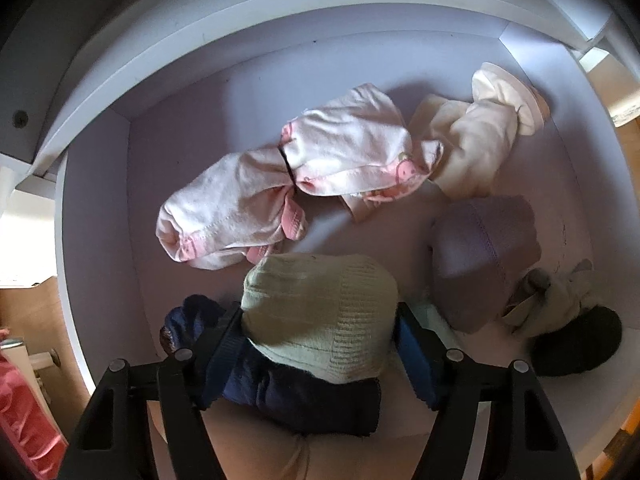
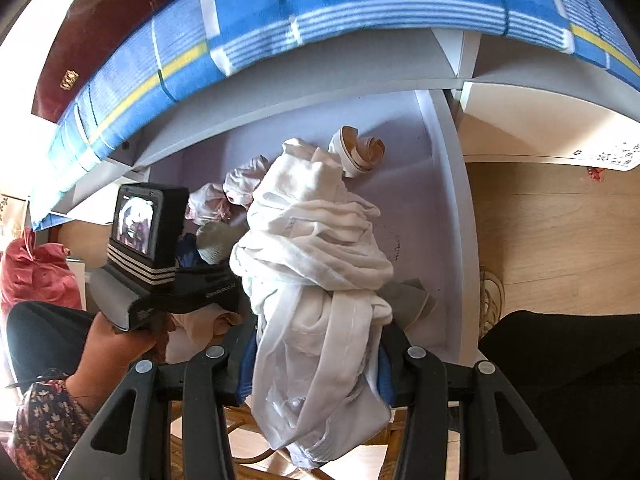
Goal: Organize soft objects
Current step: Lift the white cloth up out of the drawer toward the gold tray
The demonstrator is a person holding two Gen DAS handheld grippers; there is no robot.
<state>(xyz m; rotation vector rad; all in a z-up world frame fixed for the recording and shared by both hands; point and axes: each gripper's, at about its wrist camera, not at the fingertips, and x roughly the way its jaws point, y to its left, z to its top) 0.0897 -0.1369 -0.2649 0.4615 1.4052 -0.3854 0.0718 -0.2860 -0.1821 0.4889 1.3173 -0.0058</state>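
In the left wrist view I look straight down into a white drawer point(image 1: 132, 184) of rolled garments. My left gripper point(image 1: 320, 340) has its blue pads pressed on both sides of a pale green knitted roll point(image 1: 320, 304), which lies on a navy roll point(image 1: 296, 396). Pink-and-white rolls point(image 1: 344, 148), a cream roll point(image 1: 476, 140) and a lilac roll point(image 1: 484, 256) lie further in. In the right wrist view my right gripper point(image 2: 316, 372) is shut on a crumpled white cloth point(image 2: 316, 264) hanging above the drawer point(image 2: 432, 200).
A grey and black soft item point(image 1: 568, 320) sits at the drawer's right wall. A beige rolled piece point(image 2: 360, 152) lies at the back. A blue checked cloth point(image 2: 320, 4) covers the unit above. A red bag point(image 2: 36, 276) stands left, wood floor point(image 2: 560, 220) right.
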